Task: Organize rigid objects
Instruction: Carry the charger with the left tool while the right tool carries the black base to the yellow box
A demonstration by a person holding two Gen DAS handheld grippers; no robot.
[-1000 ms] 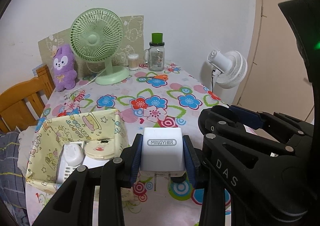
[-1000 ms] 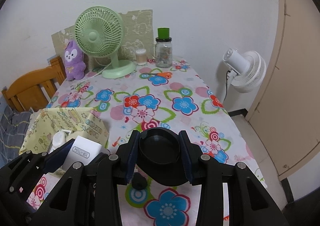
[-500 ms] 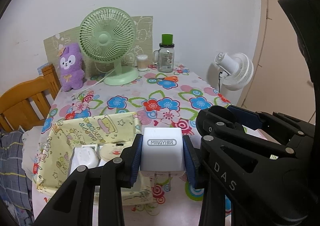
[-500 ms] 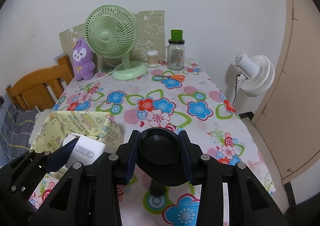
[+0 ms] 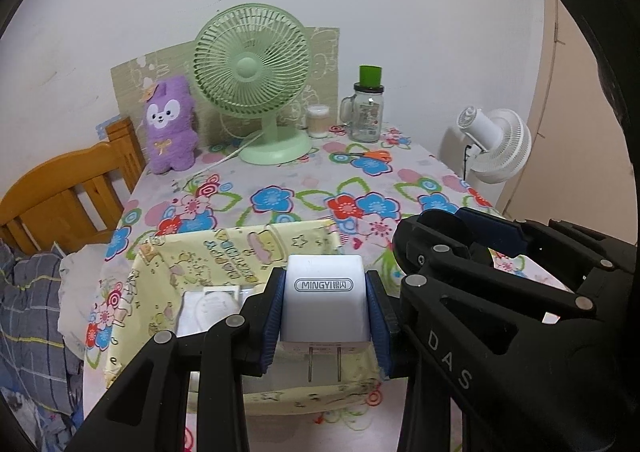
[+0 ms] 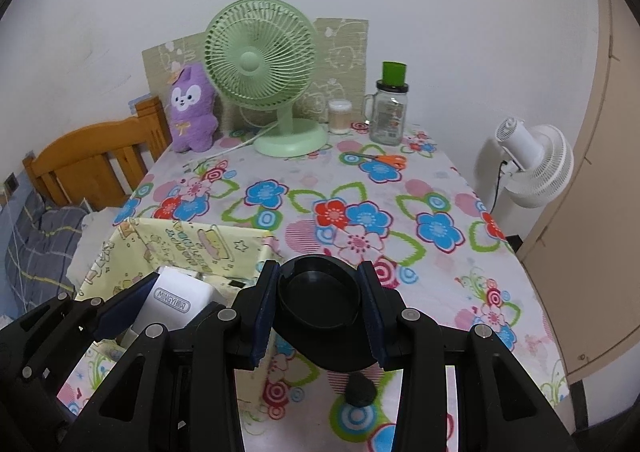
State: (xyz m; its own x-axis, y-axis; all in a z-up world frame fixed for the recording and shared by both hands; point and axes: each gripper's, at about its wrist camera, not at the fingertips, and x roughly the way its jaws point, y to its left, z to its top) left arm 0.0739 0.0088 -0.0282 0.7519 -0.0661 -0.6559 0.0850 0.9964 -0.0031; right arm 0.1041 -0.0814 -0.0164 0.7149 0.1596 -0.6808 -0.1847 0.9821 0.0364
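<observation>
The left gripper is clamped tight on a white charger, prongs pointing down, and it hangs right over the open top of the yellow fabric bin at the near left corner of the desk. The right gripper is closed on a black round holder, which sits just to the right of the bin, over the flowered cloth rather than over the opening. To my eye the step is dropping both pieces into the bin, and doing it well means bringing the charger lower before letting go, so it settles beside the white items already lying inside instead of clattering onto them. The soft bin walls look floppy, so I would keep the fingers clear of the rim. The holder needs to shift left across the bin's right wall first, with the two grippers kept from bumping each other. Compared with a second ago, both grippers have moved left toward the bin: the charger was then over the cloth beside the bin, and the grips have not changed.
</observation>
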